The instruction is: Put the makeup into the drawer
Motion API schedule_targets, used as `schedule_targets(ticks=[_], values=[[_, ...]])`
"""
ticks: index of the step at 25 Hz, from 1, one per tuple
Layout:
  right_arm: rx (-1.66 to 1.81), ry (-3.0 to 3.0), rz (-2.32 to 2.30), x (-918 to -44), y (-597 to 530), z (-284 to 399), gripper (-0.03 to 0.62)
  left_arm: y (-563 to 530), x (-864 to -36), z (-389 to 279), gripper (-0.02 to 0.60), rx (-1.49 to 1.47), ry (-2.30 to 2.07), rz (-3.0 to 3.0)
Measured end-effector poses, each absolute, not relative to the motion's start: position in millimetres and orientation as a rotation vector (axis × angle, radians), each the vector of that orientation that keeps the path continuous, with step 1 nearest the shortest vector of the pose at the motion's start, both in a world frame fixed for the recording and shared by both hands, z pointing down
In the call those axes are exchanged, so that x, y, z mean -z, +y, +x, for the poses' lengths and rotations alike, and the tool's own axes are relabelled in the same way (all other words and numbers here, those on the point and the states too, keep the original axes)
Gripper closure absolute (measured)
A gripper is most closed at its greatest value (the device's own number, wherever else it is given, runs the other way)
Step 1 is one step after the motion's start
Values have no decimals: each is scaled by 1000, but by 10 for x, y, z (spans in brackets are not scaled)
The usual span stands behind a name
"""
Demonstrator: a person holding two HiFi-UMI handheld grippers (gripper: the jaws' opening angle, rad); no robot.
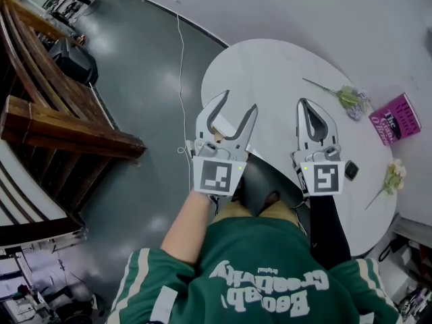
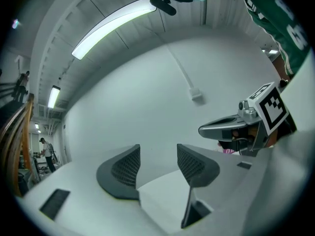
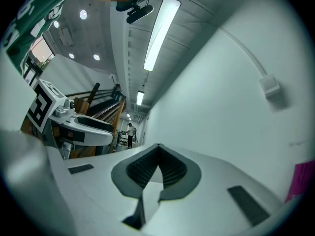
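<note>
Two tongs up in front of the person, both held out level over the near edge of a round white table (image 1: 270, 66). The left tongs (image 1: 239, 100) are spread fairly wide with nothing between them, and they hang right over the table's left edge, half above the grey floor (image 1: 142, 79). The right tongs (image 1: 304, 103) are pinched together at the tips, also with nothing in them, and sit further in over the table top.

Plenty of room to move: the whole middle and far side of the table ahead of both tongs is bare white surface, running up to a plain wall (image 1: 304, 12). Off the left edge it's open floor with a thin white cord (image 1: 181, 66) trailing across it, then a wooden rack (image 1: 61, 120) well apart from the table.

All the stuff is along the right edge: a flower stem (image 1: 347, 98), a magenta book (image 1: 398, 119) and a second flower (image 1: 391, 177) nearer the person. A small dark square thing (image 1: 351, 170) lies just beside the right tongs' marker cube, too small to tell what it is.

Honestly can't pick out the makeup or a drawer in any view, so I can't place either against the tongs.
</note>
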State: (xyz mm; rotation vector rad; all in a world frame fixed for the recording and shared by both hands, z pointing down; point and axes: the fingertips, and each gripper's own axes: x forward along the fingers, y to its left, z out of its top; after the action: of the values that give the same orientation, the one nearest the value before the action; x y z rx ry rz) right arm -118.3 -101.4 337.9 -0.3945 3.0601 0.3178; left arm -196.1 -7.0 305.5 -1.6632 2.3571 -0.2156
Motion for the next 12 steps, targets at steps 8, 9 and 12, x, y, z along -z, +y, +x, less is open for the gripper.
schedule_targets(ticks=[8, 9, 12], values=[[-340, 3009, -662, -3306, -1545, -347, 586, -800, -3048, -1245, 331, 146, 2195, -1875], [-346, 3005, -697, -3299, -1610, -222, 586, -886, -3035, -1141, 331, 135, 2173, -1898], [-360, 2977, -819, -3263, -1806, 190, 586, -1155, -3013, -791, 331, 103, 2095, -1980]])
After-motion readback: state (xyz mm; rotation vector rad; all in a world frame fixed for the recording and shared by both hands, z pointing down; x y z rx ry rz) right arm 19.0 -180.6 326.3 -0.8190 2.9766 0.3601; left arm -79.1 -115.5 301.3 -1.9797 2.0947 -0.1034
